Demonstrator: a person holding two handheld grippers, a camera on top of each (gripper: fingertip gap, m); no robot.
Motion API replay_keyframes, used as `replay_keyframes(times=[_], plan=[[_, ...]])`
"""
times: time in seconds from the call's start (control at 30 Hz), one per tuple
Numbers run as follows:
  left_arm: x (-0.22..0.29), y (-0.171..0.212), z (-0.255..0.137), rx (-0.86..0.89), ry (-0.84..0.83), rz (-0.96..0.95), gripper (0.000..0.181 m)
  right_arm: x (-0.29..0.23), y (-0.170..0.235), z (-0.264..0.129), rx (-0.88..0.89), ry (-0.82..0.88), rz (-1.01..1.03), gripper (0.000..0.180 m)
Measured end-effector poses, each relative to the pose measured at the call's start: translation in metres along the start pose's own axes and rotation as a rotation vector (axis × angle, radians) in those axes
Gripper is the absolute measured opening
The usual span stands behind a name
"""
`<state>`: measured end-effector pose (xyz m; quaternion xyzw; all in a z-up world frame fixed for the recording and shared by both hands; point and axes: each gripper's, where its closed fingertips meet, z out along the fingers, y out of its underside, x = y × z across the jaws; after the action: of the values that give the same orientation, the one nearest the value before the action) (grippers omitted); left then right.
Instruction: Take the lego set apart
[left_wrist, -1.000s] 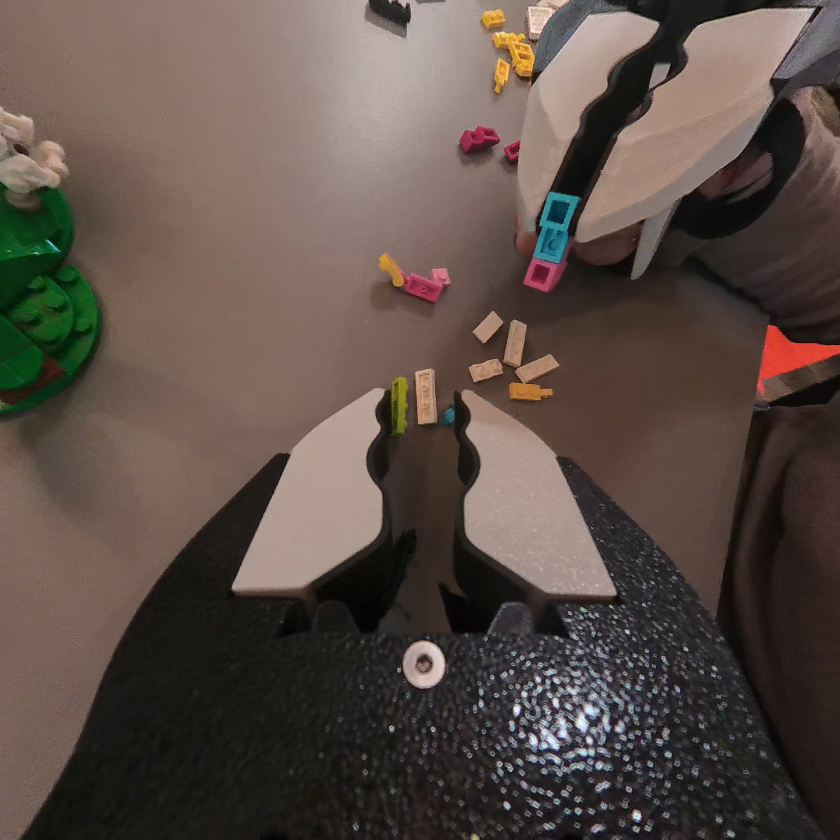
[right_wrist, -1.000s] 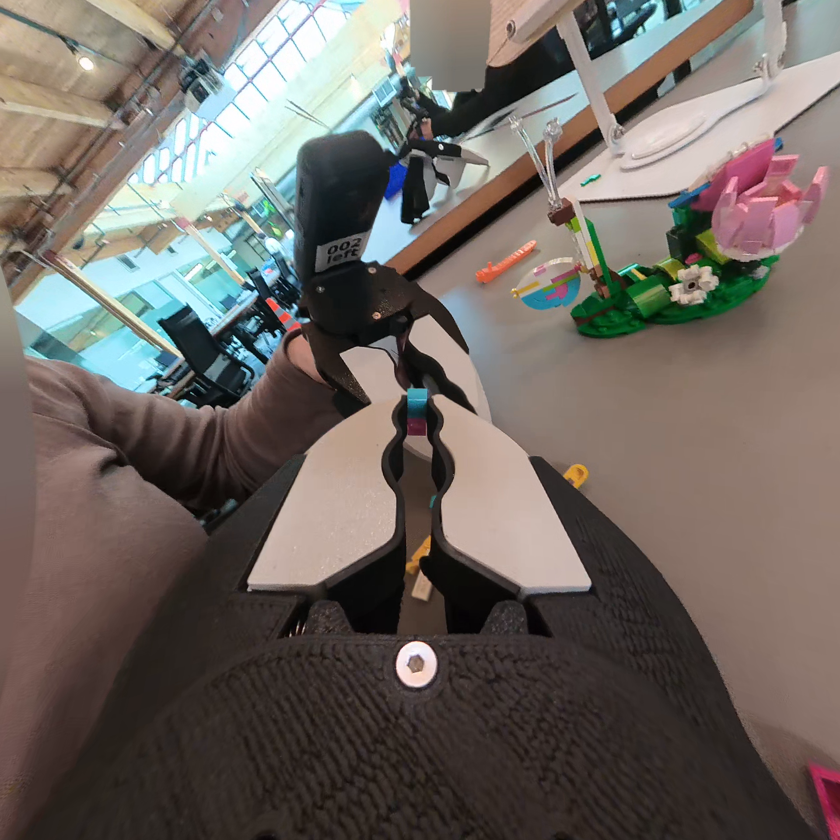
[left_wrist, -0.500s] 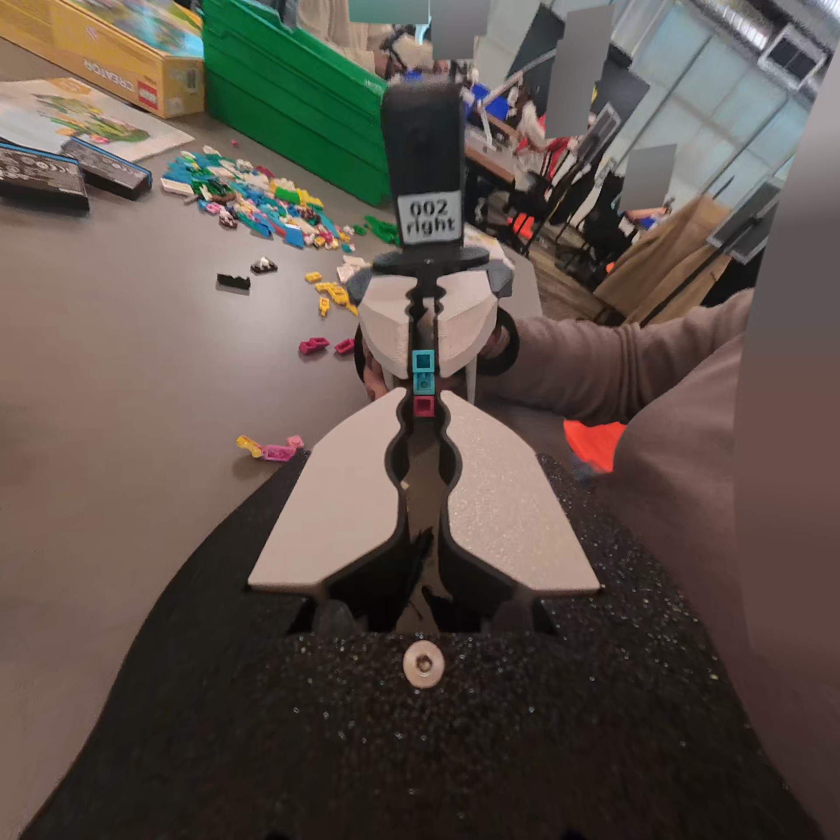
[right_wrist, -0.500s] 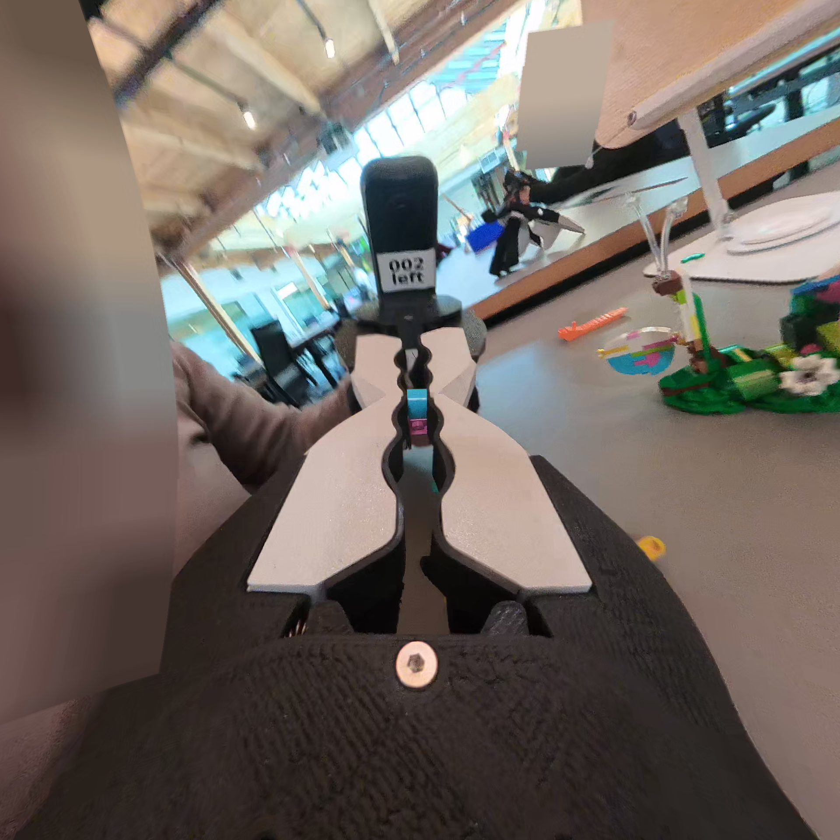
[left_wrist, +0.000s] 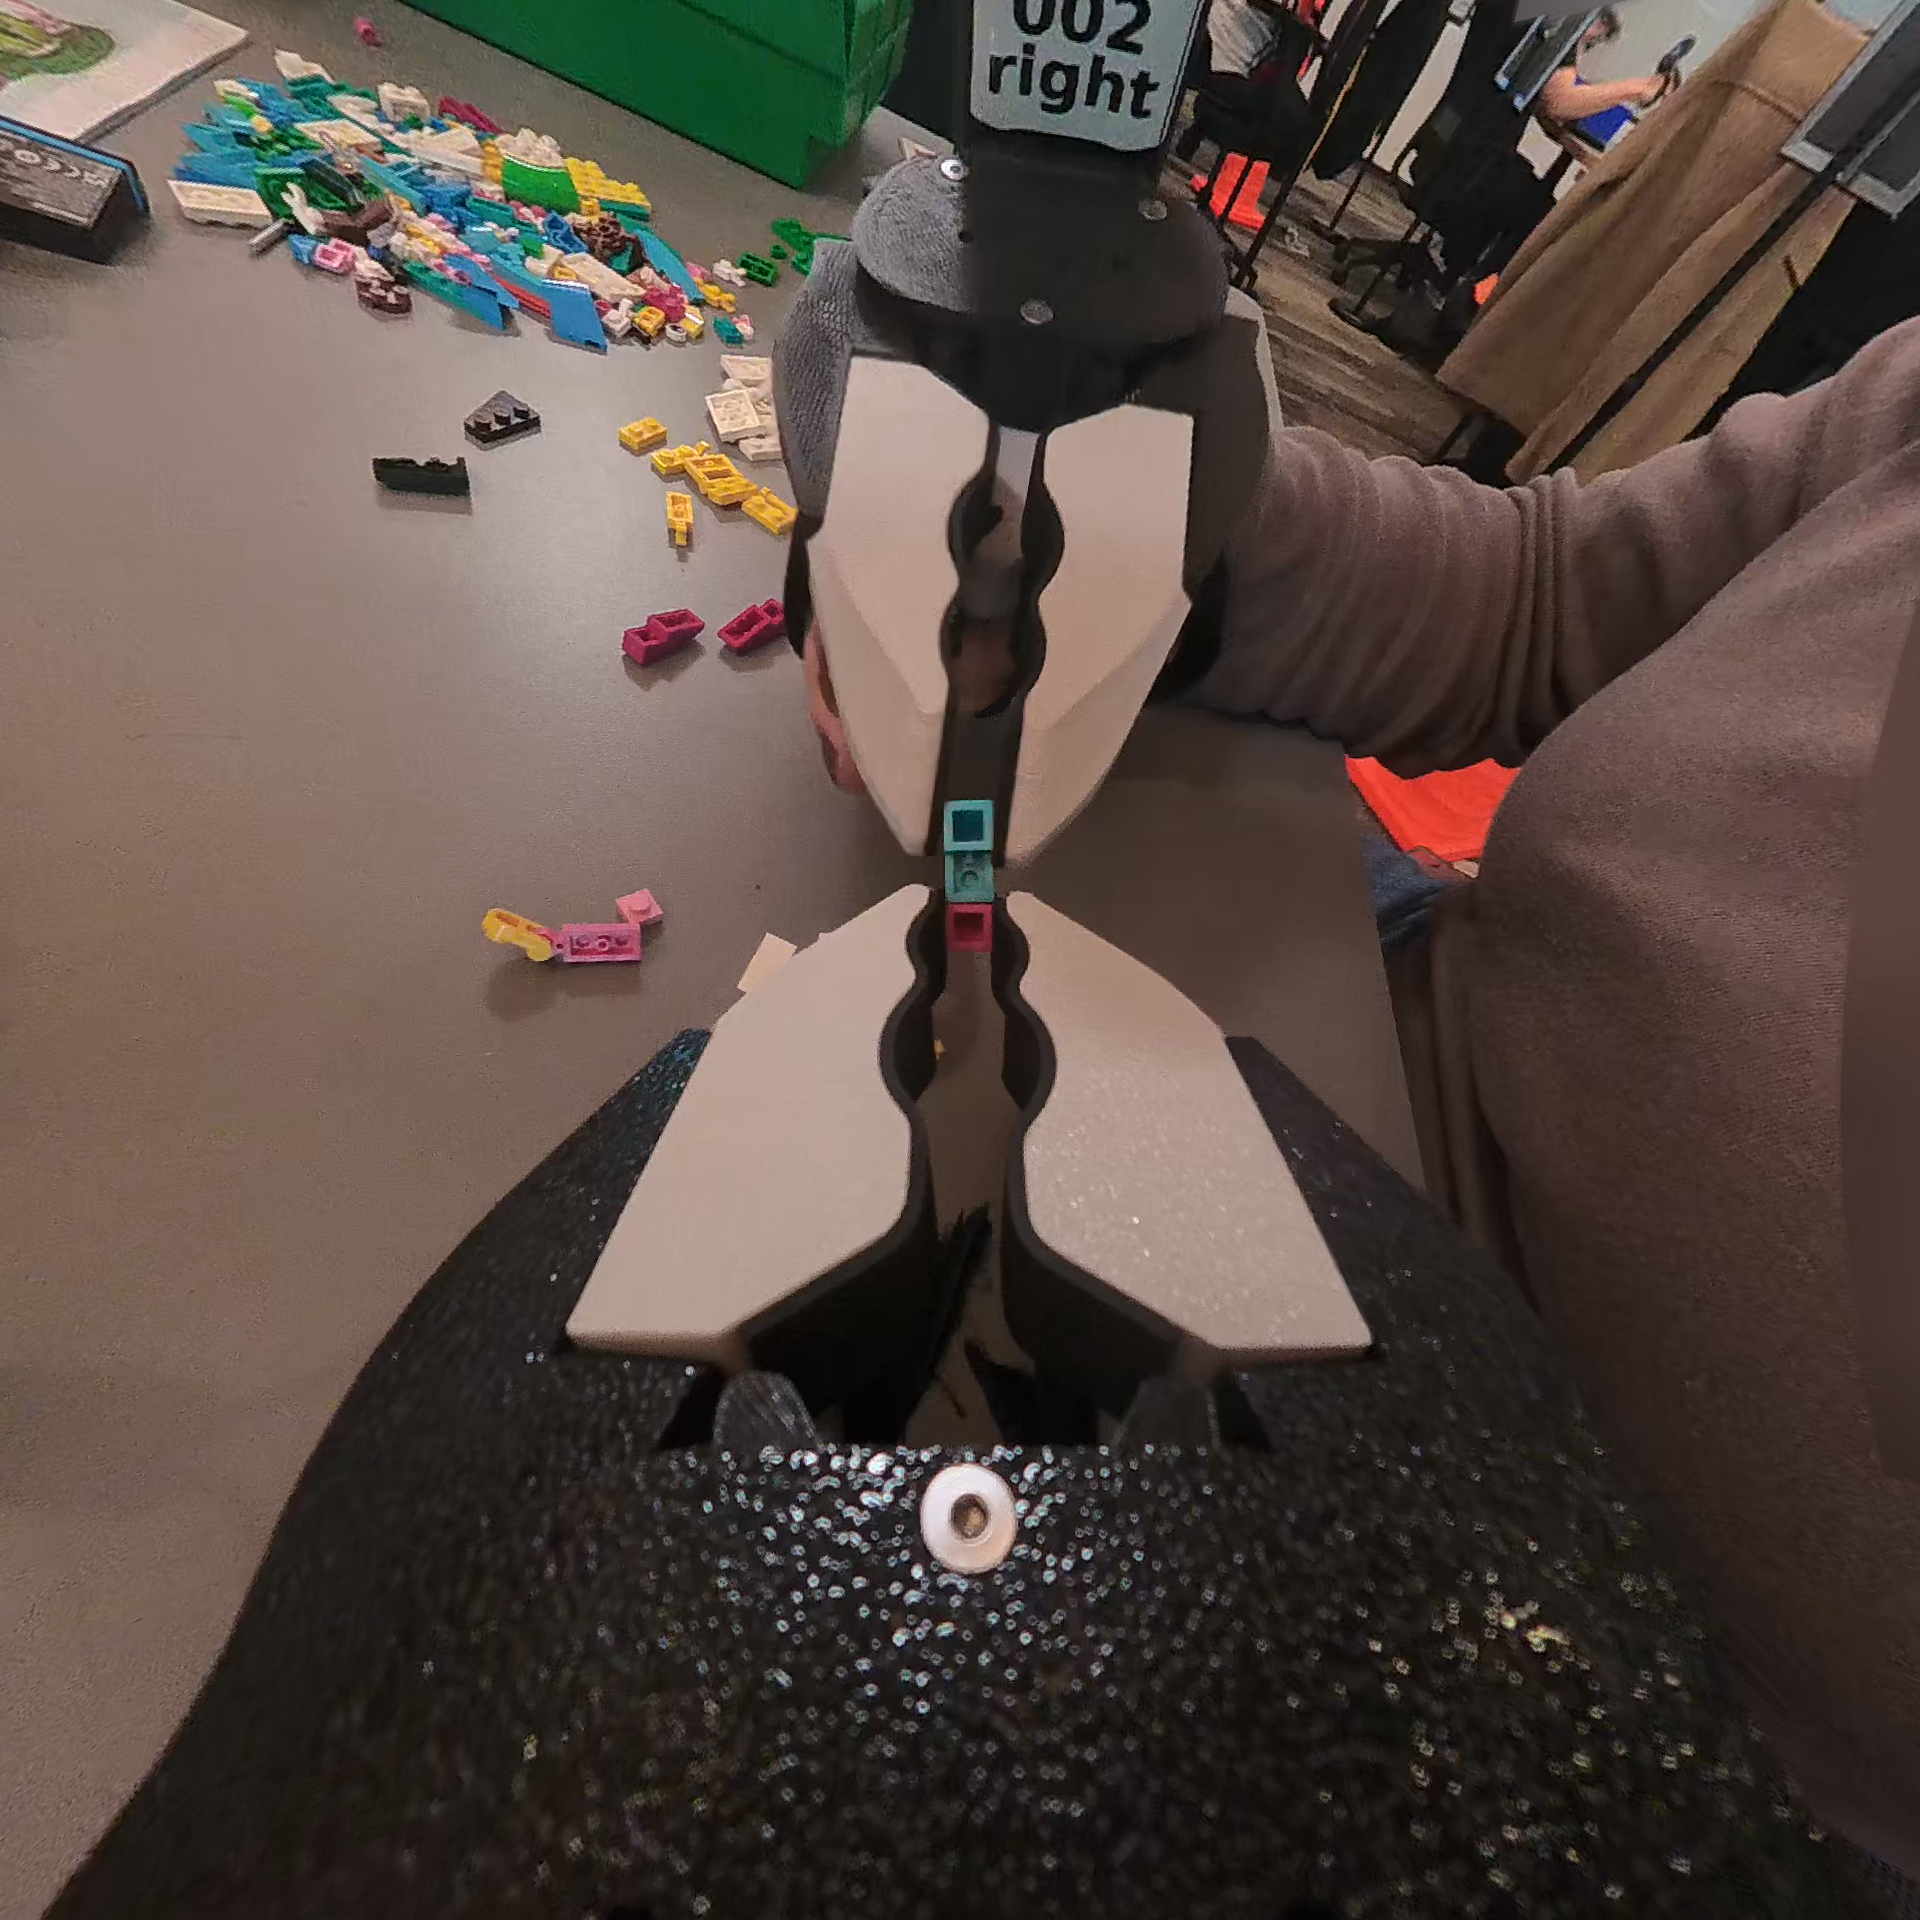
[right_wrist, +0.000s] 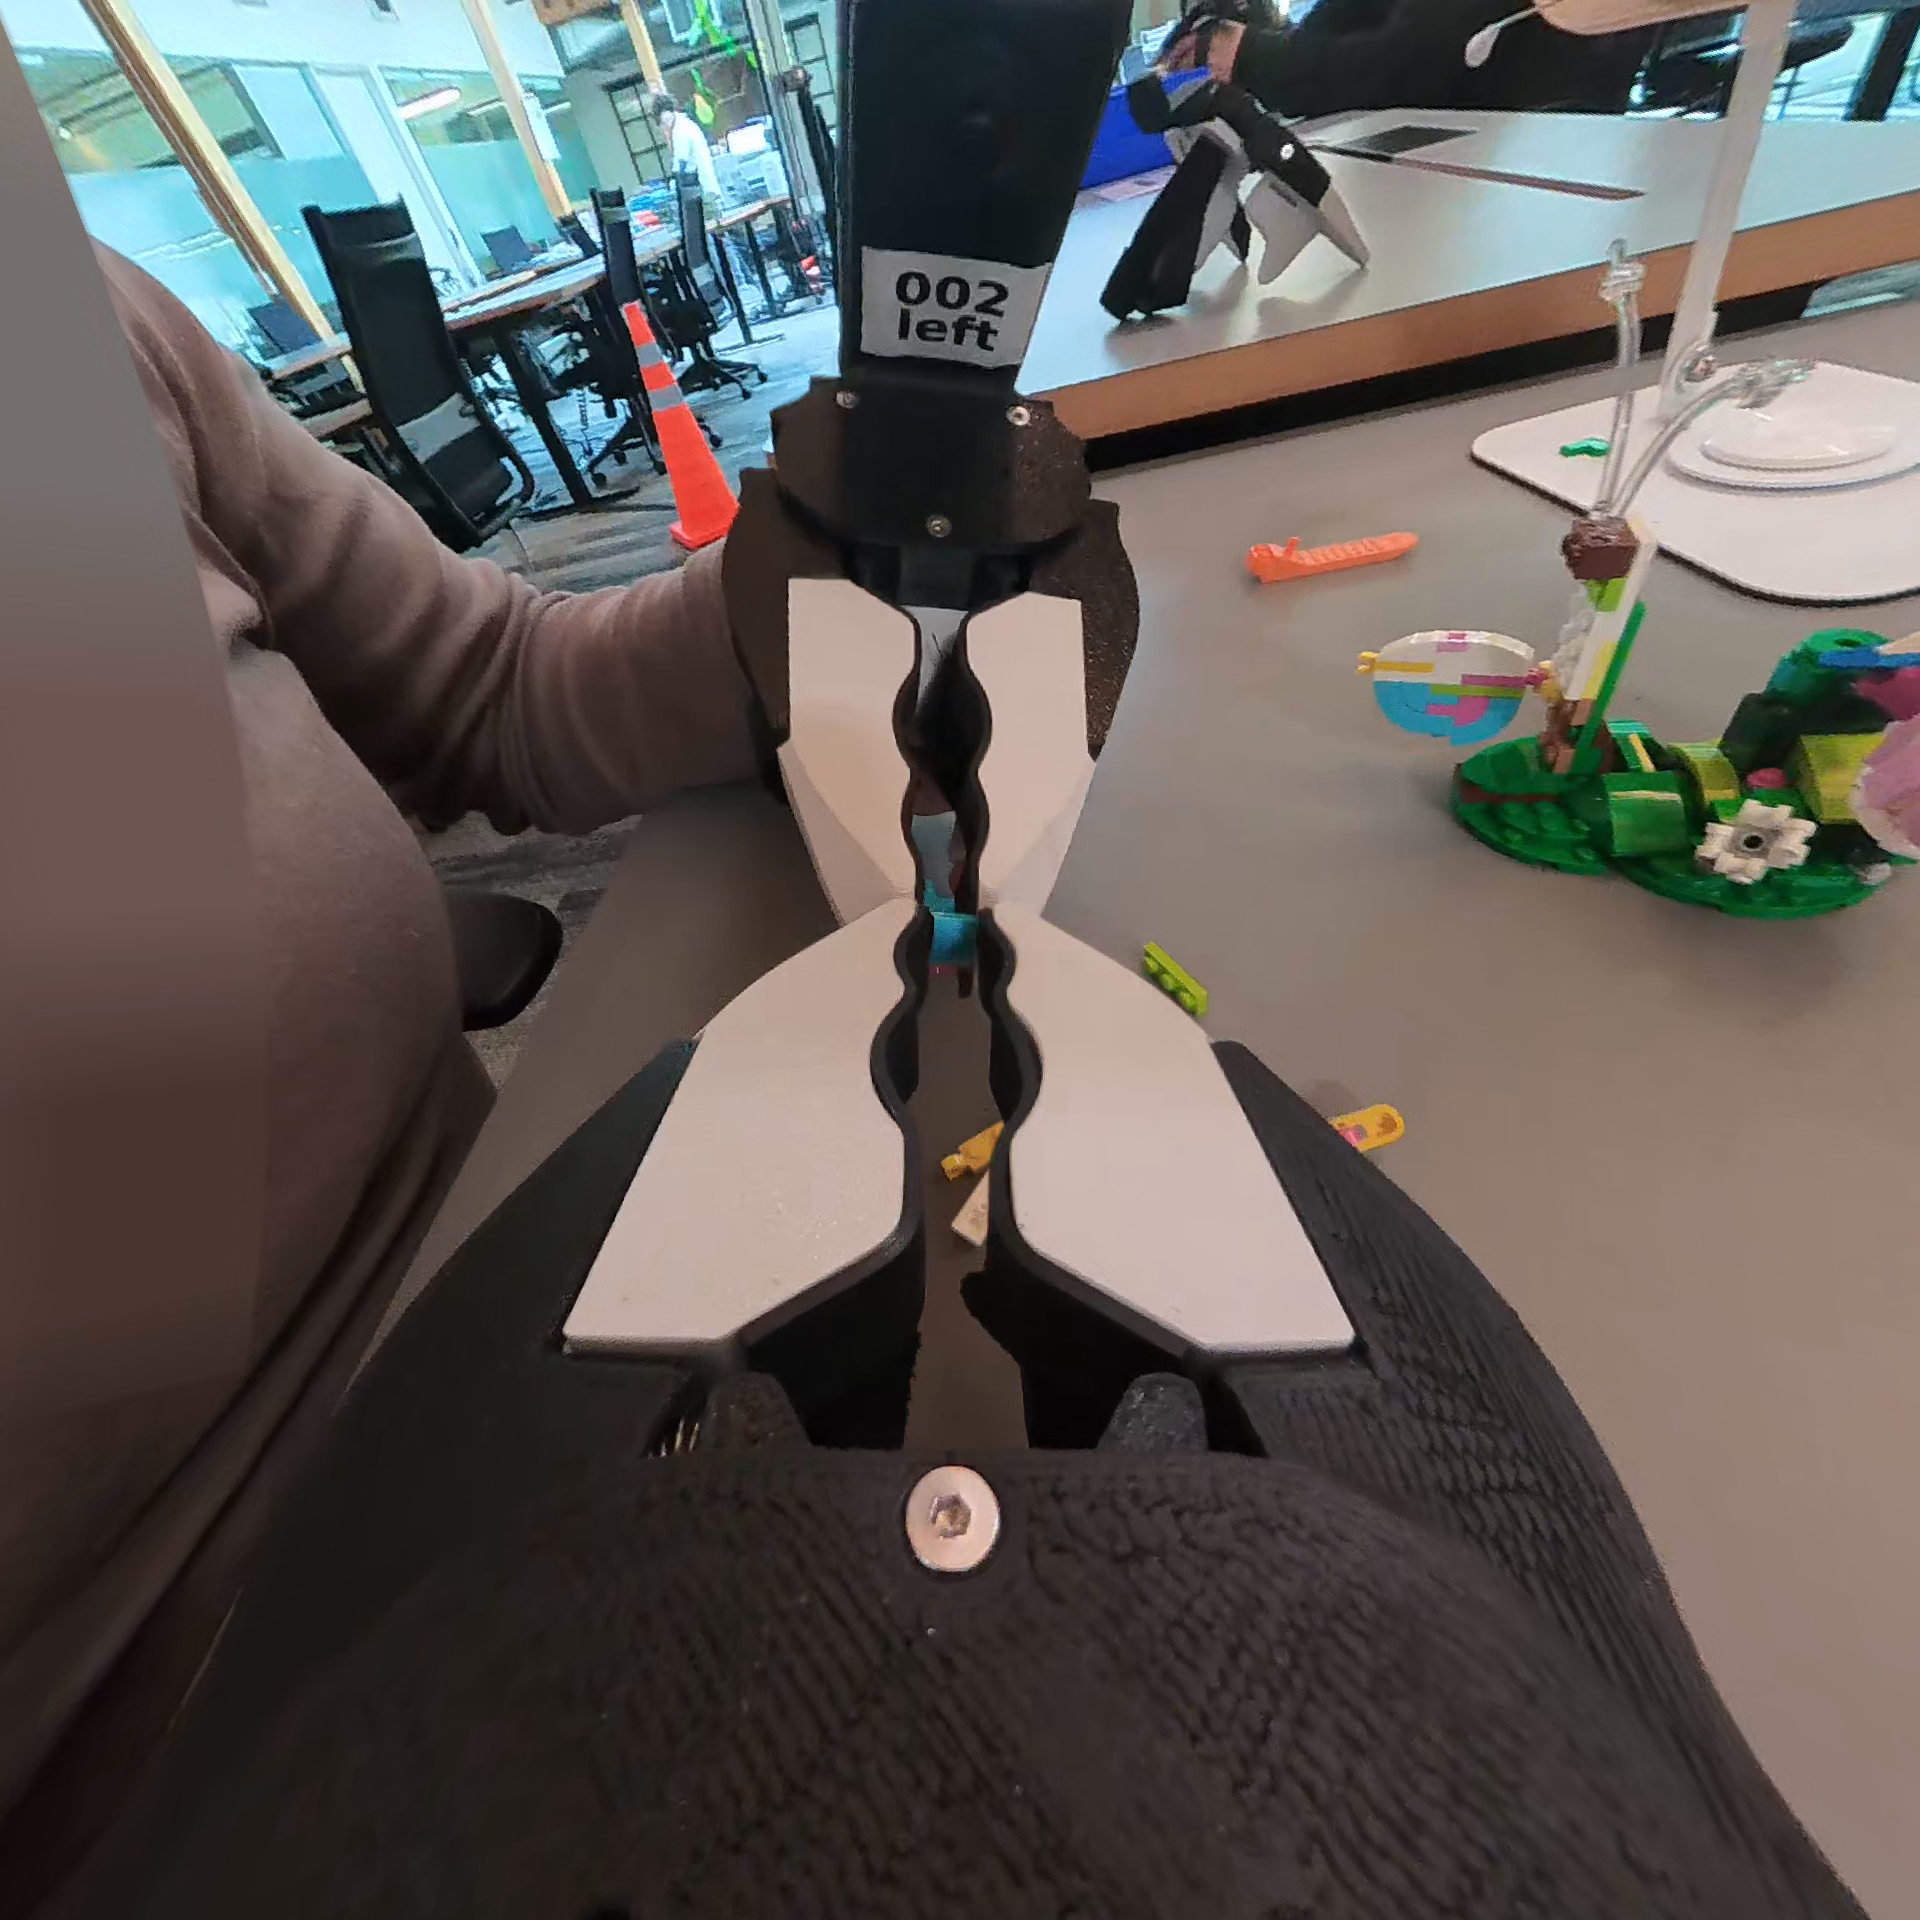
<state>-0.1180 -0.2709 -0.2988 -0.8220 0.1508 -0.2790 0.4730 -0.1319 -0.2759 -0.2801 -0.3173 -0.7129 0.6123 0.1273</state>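
Observation:
A small stack of bricks is held in the air between the two grippers, which face each other tip to tip. My left gripper is shut on the magenta brick at the near end of the stack. My right gripper is shut on the teal brick; in the left wrist view it pinches the upper teal brick, with a second teal brick between the two grips. The partly built lego set, on a green base with flowers, stands on the table to the right.
A pile of loose bricks lies at the far left by a green bin. Magenta, yellow and black pieces are scattered on the grey table. An orange brick separator lies beyond the set. Both grippers' tips are close together, under 4 cm apart.
My left gripper has lifted off the table, turned to face the right gripper and closed on the magenta end of the stack. The two grippers have come closer together.

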Motion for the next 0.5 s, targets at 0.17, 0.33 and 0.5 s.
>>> replay_keyframes(times=[0.17, 0.33, 0.5], plan=[[-0.004, -0.009, -0.007, 0.039, -0.084, 0.146, 0.008, 0.003, -0.011, 0.001, 0.089, -0.021, 0.144, 0.006], [0.002, -0.031, -0.011, 0.16, -0.223, 0.432, 0.008, 0.007, -0.044, -0.01, 0.341, -0.127, 0.407, 0.006], [-0.026, -0.003, -0.006, -0.026, -0.293, 0.293, 0.007, 0.041, -0.019, -0.02, 0.203, 0.148, 0.299, 0.005]])
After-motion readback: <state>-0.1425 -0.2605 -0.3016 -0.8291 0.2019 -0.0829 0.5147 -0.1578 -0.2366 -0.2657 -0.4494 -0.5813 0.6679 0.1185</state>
